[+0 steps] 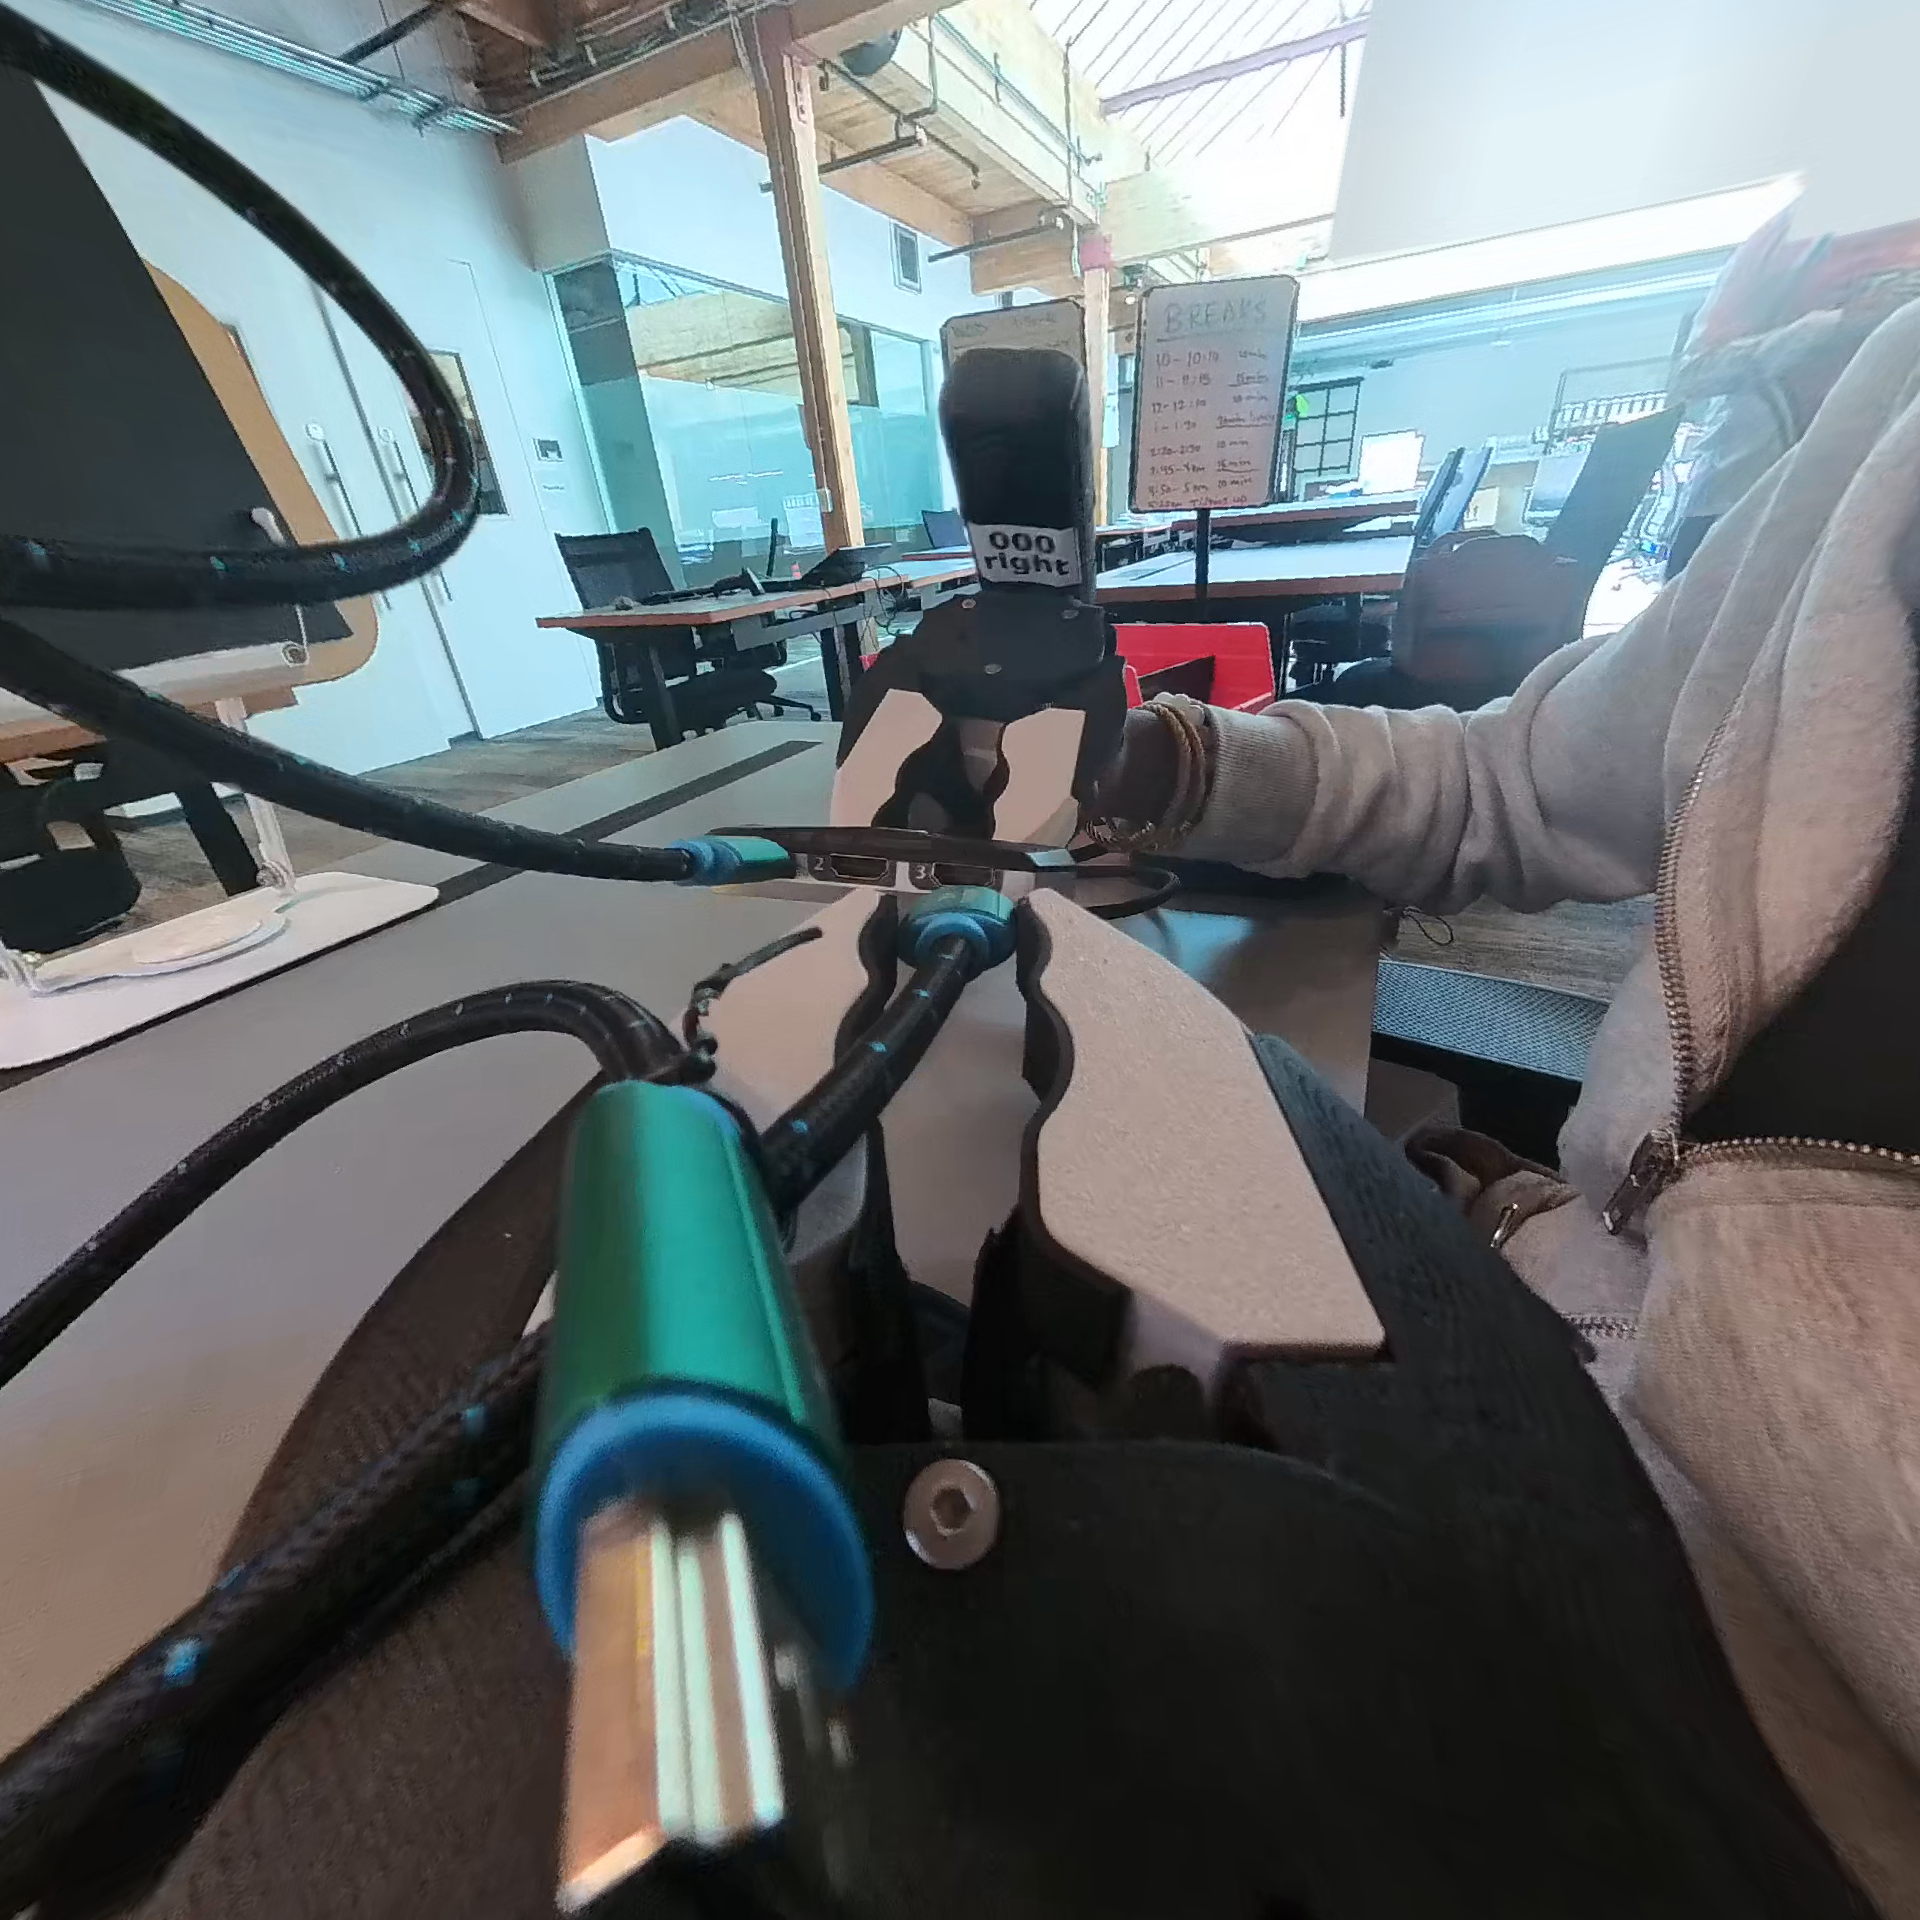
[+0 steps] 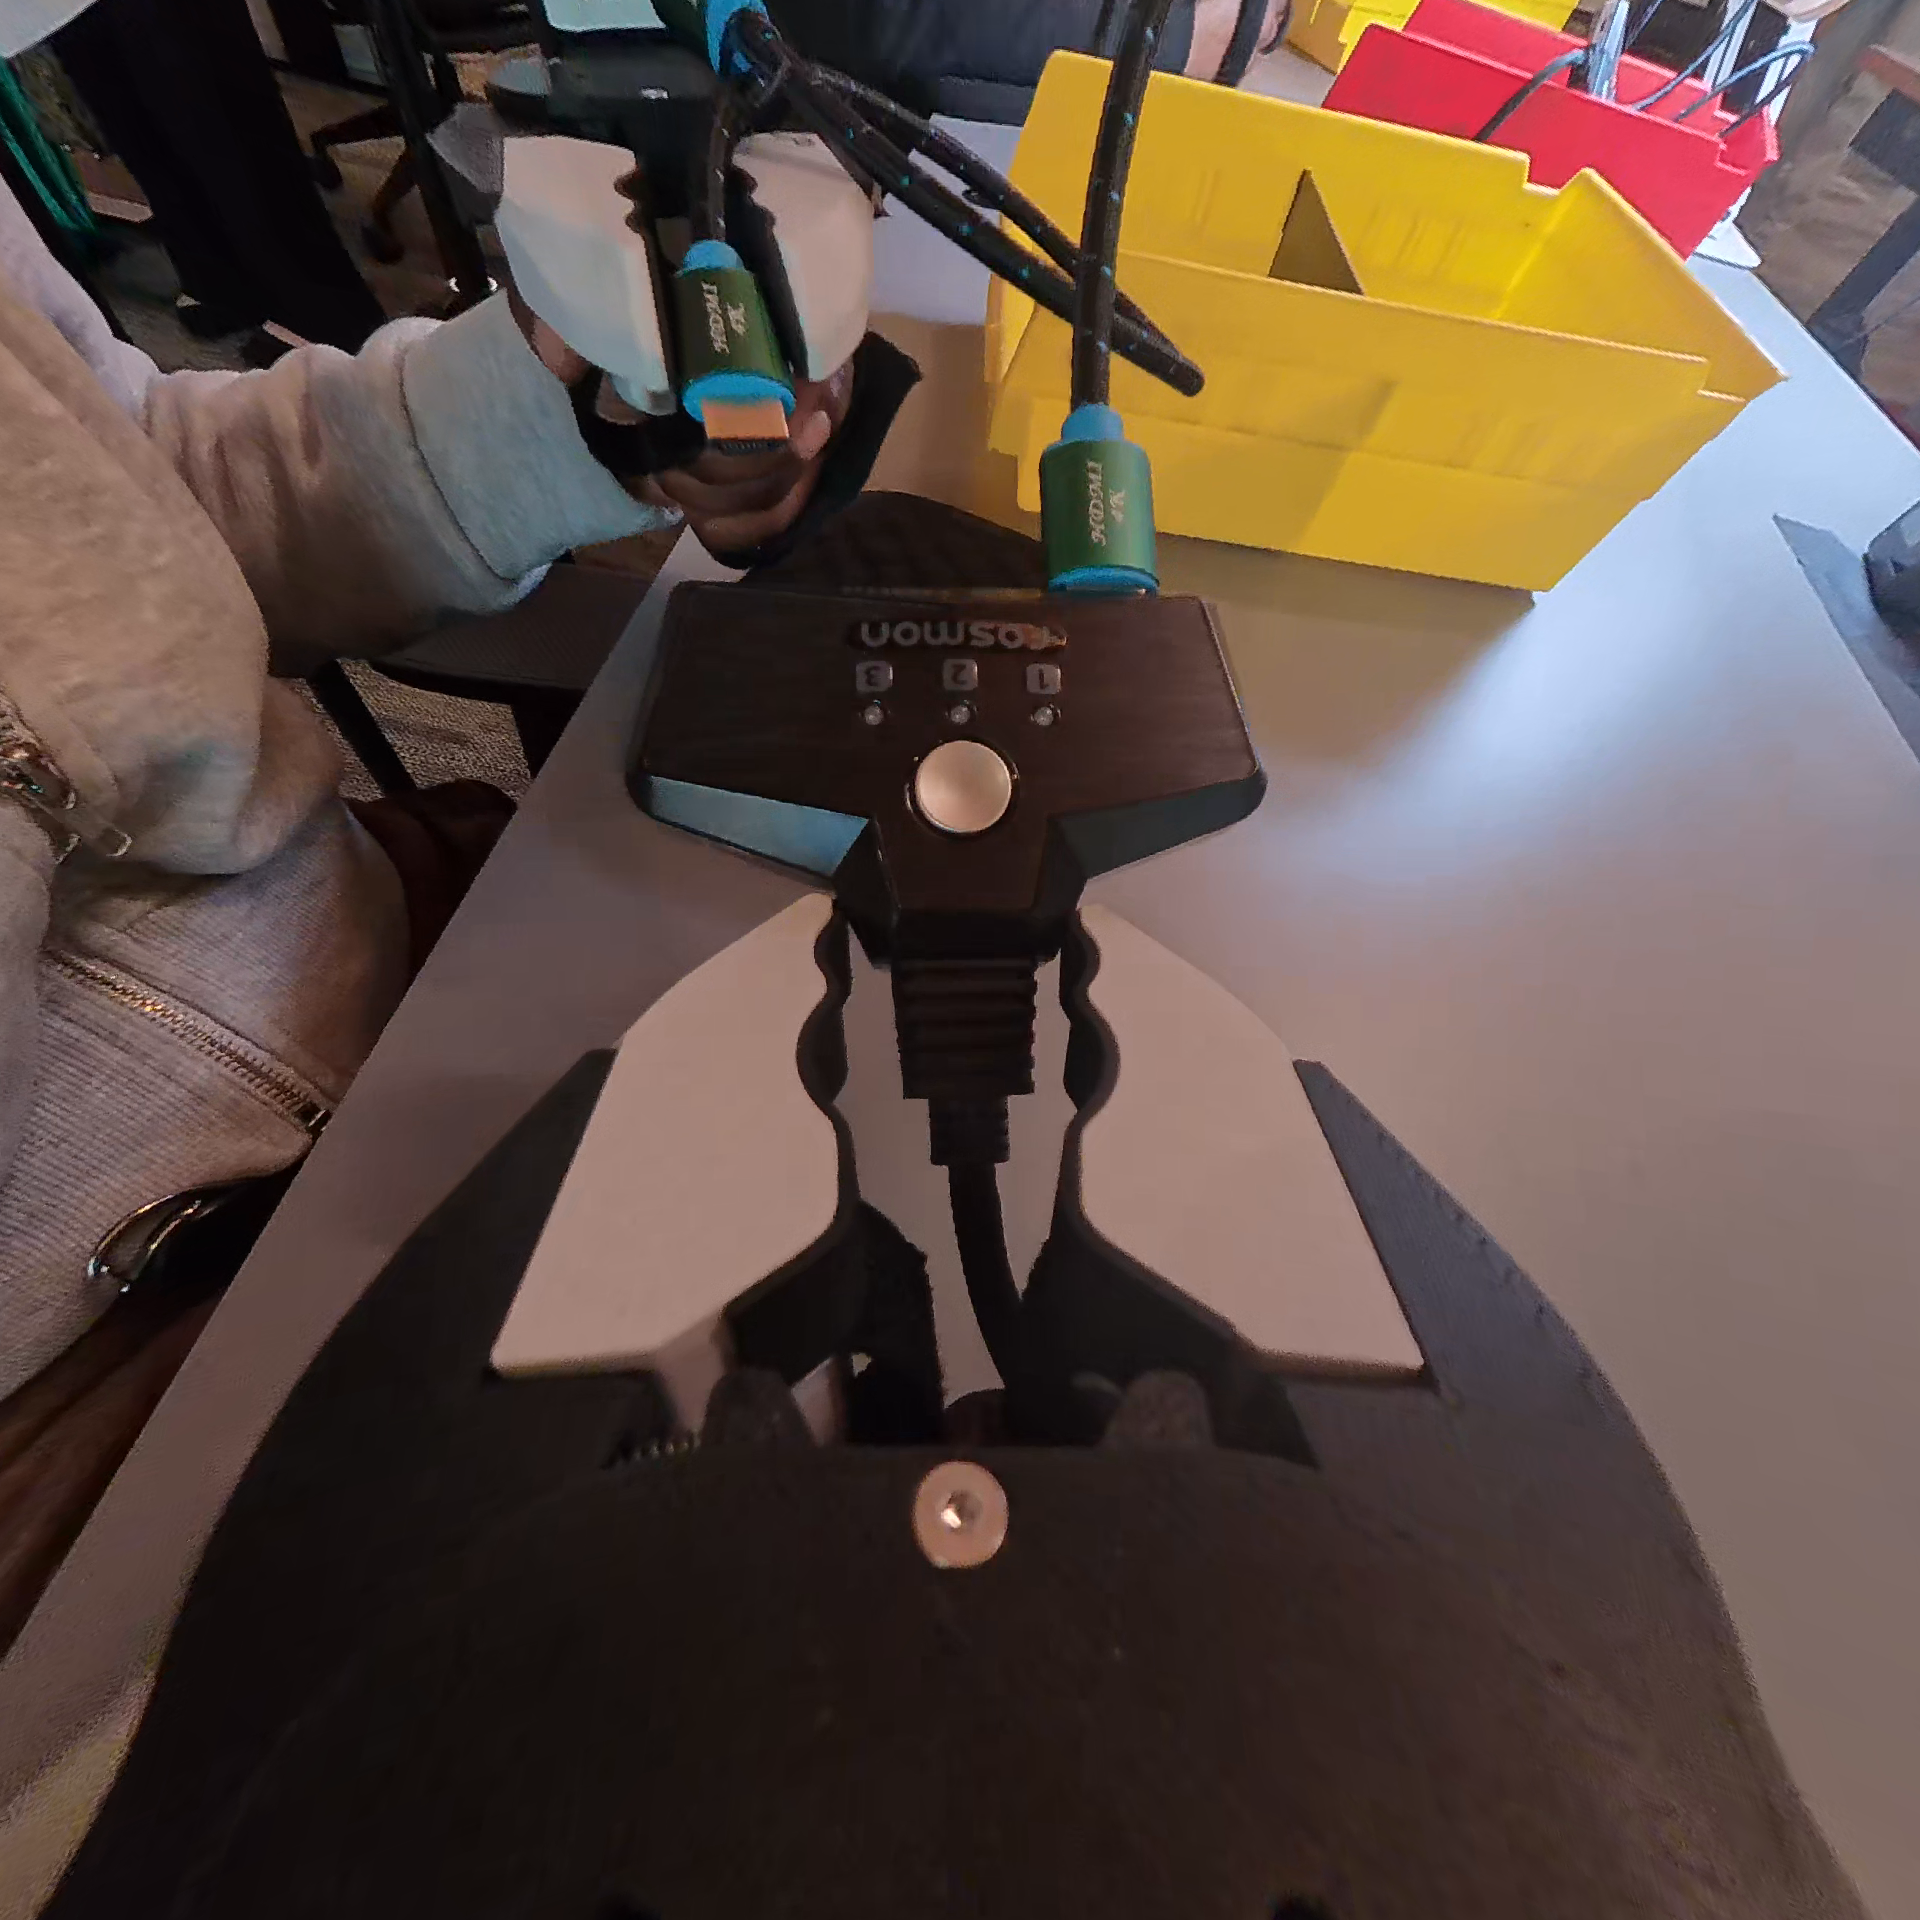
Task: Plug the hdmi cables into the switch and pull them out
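Observation:
The black HDMI switch (image 2: 951, 717) lies on the grey table (image 2: 1507, 935). My right gripper (image 2: 961, 925) is shut on its tail end, where a black lead comes out. A green HDMI plug (image 2: 1099, 509) sits in the right-hand port. My left gripper (image 2: 727, 384) is shut on a second green plug (image 2: 732, 343), held a short way off the switch's left-hand port. In the left wrist view that plug (image 1: 954, 920) is between my left gripper's (image 1: 956, 914) fingers, just short of the switch (image 1: 894, 868), with the right gripper (image 1: 966, 821) behind.
A third green plug (image 1: 675, 1455) rests loose on my left gripper's body, metal tip toward the camera. Braided black cables (image 1: 312, 790) loop over the table. A yellow bin (image 2: 1351, 364) and a red bin (image 2: 1558, 125) stand behind the switch. A person's grey sleeve (image 2: 260, 499) is at left.

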